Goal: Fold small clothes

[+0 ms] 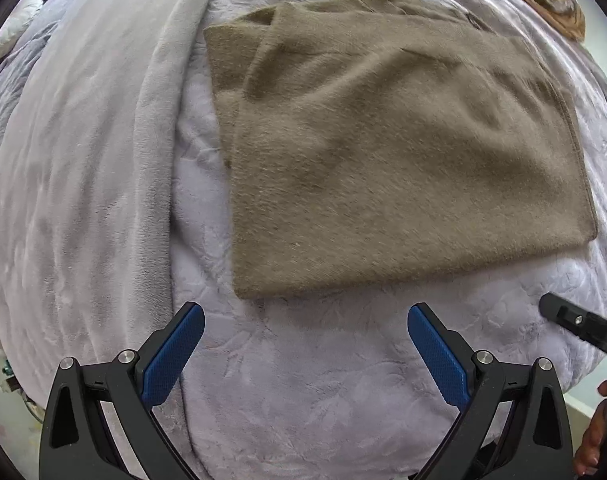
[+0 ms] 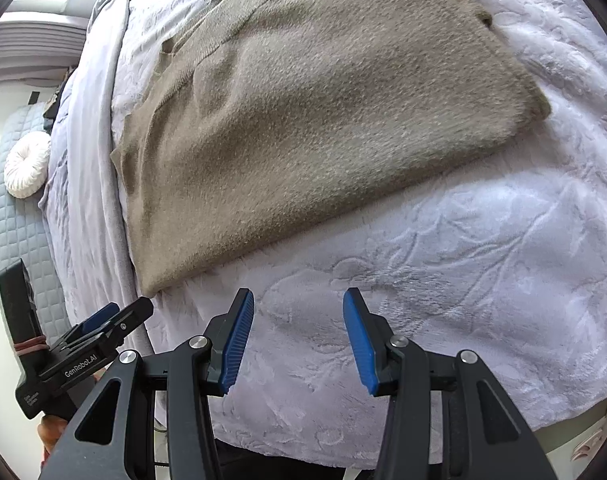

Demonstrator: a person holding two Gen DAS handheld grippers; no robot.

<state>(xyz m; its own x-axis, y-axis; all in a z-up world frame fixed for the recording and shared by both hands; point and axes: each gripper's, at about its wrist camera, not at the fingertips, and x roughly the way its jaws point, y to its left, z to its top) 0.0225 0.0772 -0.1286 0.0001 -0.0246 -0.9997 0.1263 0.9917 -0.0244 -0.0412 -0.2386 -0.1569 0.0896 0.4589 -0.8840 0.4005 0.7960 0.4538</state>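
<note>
A fuzzy olive-brown garment (image 1: 391, 152) lies folded flat on a white embossed blanket (image 1: 323, 380). It shows again in the right wrist view as the brown garment (image 2: 303, 120), with a folded layer at its far left. My left gripper (image 1: 305, 312) hangs just short of the garment's near edge, jaws wide open with nothing between the blue pads. My right gripper (image 2: 297, 300) hovers over bare blanket (image 2: 463, 280) near the same edge, open and empty. Each gripper shows in the other's view: the right one (image 1: 575, 320) at the far right, the left one (image 2: 115, 320) at the lower left.
A smooth pale grey throw (image 1: 95, 160) runs in thick folds along the left of the garment. A round white cushion (image 2: 25, 168) rests on a grey quilted cover (image 2: 19, 232) at the far left. A hand (image 1: 595, 440) grips the right tool's handle.
</note>
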